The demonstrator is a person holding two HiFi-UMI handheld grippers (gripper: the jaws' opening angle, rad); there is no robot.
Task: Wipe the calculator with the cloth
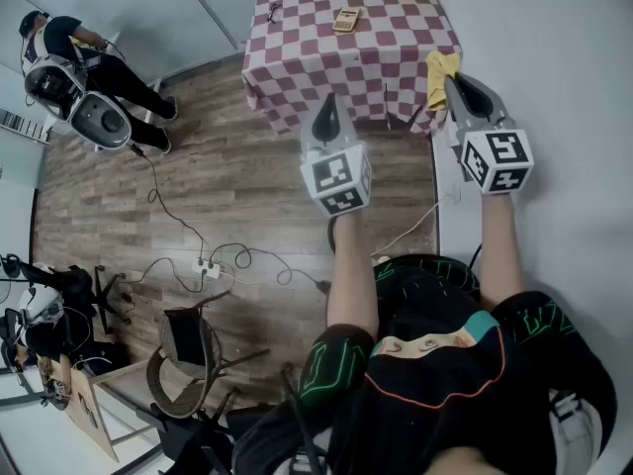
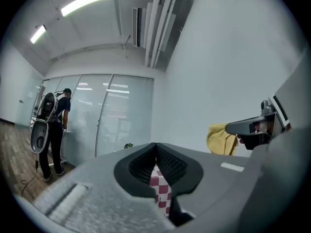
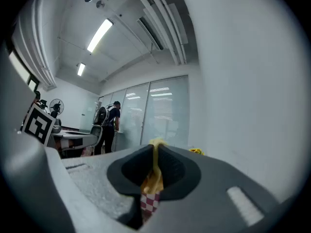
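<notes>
Head view: set high, facing steeply down onto the brown wood-plank floor (image 1: 227, 156), with the pink-and-white checked tablecloth (image 1: 297, 67) well off at upper centre of frame.

Left gripper view: rides low behind the left gripper (image 1: 328, 105), facing along its jaws and tilted up toward the white wall (image 2: 218, 57).

Right gripper view: likewise behind the right gripper (image 1: 455, 79), very near the soft yellow cloth (image 3: 154, 178) pinched there.

Shared by all three: checked tablecloth, yellow cloth, and the distant person in dark clothes (image 2: 57, 125) at the glass wall (image 2: 116, 115).
</notes>
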